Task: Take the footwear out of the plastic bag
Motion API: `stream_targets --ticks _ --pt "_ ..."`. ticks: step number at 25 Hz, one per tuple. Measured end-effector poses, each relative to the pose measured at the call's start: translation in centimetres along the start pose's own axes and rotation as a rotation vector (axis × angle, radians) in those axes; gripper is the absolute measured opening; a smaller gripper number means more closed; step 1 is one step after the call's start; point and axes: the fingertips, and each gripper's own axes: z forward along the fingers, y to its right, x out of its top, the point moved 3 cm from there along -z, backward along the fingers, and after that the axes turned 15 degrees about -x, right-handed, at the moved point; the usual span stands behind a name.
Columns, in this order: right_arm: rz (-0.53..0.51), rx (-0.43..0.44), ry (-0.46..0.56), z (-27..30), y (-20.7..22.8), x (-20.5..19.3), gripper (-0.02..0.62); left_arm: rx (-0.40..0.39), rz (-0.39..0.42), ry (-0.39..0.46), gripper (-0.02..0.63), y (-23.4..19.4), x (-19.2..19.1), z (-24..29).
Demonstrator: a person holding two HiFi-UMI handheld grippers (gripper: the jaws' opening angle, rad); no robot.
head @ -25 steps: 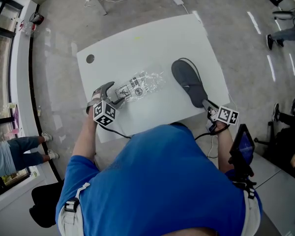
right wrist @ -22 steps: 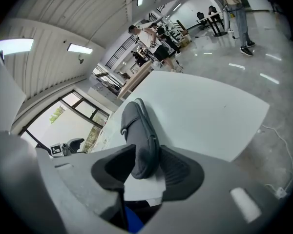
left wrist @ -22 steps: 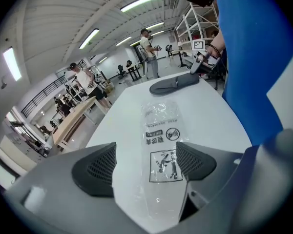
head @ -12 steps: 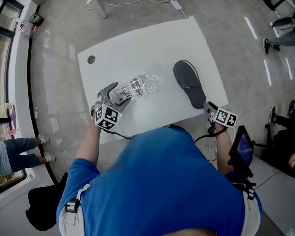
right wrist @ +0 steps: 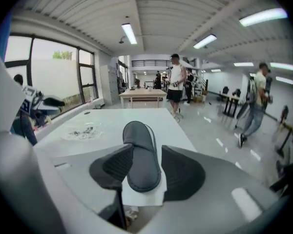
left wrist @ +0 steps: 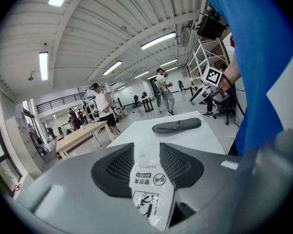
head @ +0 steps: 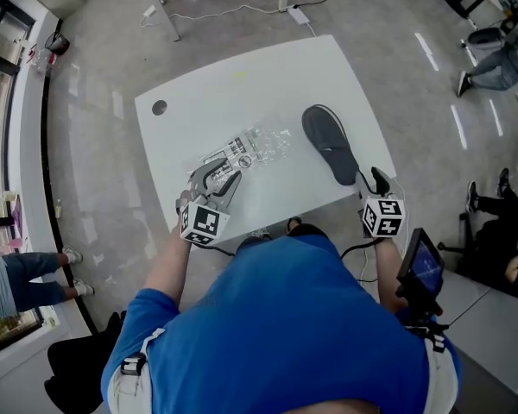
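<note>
A dark slipper (head: 328, 141) lies flat on the white table (head: 242, 84), outside the clear plastic bag (head: 252, 147) to its left. My left gripper (head: 217, 173) is at the bag's near end. In the left gripper view its jaws are closing with the bag's printed label (left wrist: 149, 184) between them, a gap still showing, and the slipper (left wrist: 177, 126) lies beyond. My right gripper (head: 373, 180) stands open at the slipper's heel. In the right gripper view the heel (right wrist: 140, 155) sits between the spread jaws and the bag (right wrist: 83, 130) is far left.
A round cable hole (head: 159, 107) sits near the table's far left corner. A tablet (head: 423, 266) stands just right of my right arm. Cables and a power strip (head: 291, 14) lie on the floor beyond. People stand at benches (right wrist: 141, 94) in the background.
The left gripper has slid onto the bag's near end and its jaws have narrowed. The right jaws have spread off the slipper's heel, and the slipper stays on the table.
</note>
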Motion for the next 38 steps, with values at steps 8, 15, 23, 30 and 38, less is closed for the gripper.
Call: stream_targets --ticks 8,15,23,30,38 --pt "-0.291 -0.027 0.279 -3.9 -4.1 6.4 0.156 0.092 -0.011 0.104 0.006 3.1 3.2 -1.3" --pt "-0.298 0.098 0.425 -8.8 -5.3 8.8 0.072 0.190 -0.075 0.137 0.006 8.1 7.8 -0.9" --pt "-0.246 0.273 0.497 -14.8 -4.9 5.4 0.009 0.234 -0.146 0.201 0.006 16.8 11.2 1.3" --pt "-0.219 0.376 0.522 -21.0 -2.1 2.1 0.003 0.323 -0.154 0.196 0.006 24.8 14.4 -0.2" --pt "-0.211 0.451 0.524 -24.6 -2.8 -0.7 0.003 0.352 -0.142 0.186 0.006 30.2 15.4 -2.0"
